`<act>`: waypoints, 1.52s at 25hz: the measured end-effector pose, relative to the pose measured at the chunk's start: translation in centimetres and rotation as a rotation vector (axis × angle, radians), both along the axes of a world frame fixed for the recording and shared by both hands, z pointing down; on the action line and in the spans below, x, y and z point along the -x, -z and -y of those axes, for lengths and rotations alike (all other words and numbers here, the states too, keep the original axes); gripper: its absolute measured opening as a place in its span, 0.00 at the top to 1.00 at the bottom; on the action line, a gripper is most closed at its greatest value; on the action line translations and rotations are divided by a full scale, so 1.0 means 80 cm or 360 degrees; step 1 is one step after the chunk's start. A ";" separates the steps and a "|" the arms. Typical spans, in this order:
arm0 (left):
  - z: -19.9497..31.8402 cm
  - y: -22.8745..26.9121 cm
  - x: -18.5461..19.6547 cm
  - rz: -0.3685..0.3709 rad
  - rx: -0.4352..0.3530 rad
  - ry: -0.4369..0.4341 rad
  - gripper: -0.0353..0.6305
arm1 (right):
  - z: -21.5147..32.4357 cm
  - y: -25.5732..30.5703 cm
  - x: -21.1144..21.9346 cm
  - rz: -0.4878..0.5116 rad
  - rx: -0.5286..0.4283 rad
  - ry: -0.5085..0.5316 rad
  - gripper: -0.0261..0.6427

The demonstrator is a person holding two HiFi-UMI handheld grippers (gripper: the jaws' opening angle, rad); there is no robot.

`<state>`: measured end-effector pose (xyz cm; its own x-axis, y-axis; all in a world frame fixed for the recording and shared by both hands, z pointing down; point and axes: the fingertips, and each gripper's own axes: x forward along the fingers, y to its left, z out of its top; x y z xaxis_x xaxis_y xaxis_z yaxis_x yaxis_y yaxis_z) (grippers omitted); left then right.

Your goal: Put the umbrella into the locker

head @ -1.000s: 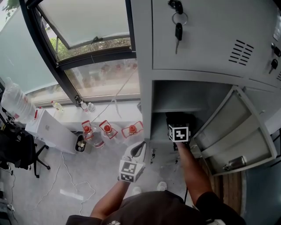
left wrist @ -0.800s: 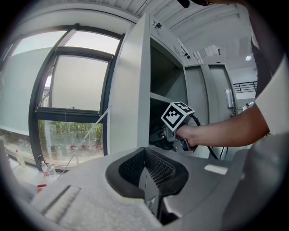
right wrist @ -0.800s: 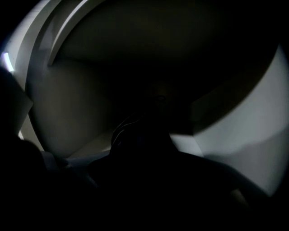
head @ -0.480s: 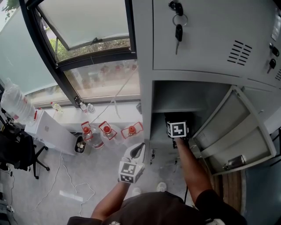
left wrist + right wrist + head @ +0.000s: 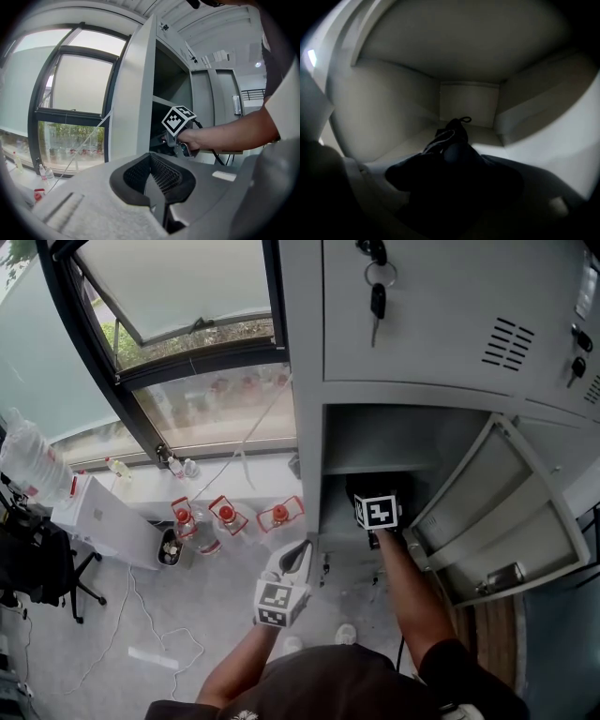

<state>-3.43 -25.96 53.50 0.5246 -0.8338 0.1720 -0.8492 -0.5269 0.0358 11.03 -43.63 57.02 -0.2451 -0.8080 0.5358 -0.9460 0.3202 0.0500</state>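
The black folded umbrella (image 5: 452, 140) lies on the floor of the open grey locker compartment (image 5: 394, 442), its strap end pointing to the back wall. My right gripper (image 5: 370, 488) reaches into that compartment, its marker cube at the opening. In the right gripper view its dark jaws (image 5: 454, 176) stand wide on either side of the umbrella's near end; they have just been opening and do not seem to press on it. My left gripper (image 5: 298, 554) hangs outside, left of the locker, with its pads (image 5: 157, 176) together and nothing between them.
The compartment's door (image 5: 497, 512) swings open to the right. A key bunch (image 5: 377, 296) hangs in the door above. Left of the locker are a window, bottles in red holders (image 5: 225, 514), a white box (image 5: 103, 517) and a black chair (image 5: 37, 559).
The right gripper's marker cube has shifted slightly up the picture at the compartment's mouth. The left gripper has kept still.
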 end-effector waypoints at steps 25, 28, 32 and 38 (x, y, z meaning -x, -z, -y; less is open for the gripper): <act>-0.016 0.013 -0.019 -0.0043 -0.0025 -0.0185 0.94 | -0.185 0.054 0.007 0.0038 -0.0232 0.0024 0.41; -0.024 0.014 -0.020 -0.0048 -0.0032 -0.0227 0.94 | -0.207 0.055 0.006 0.0079 -0.0262 -0.0014 0.45; -0.037 0.018 -0.021 -0.0046 -0.0053 -0.0287 0.94 | -0.234 0.052 0.005 0.0076 -0.0296 -0.0079 0.63; -0.056 0.022 -0.009 -0.0065 -0.0060 -0.0363 0.94 | -0.267 0.065 0.011 0.0025 -0.0380 -0.0192 0.84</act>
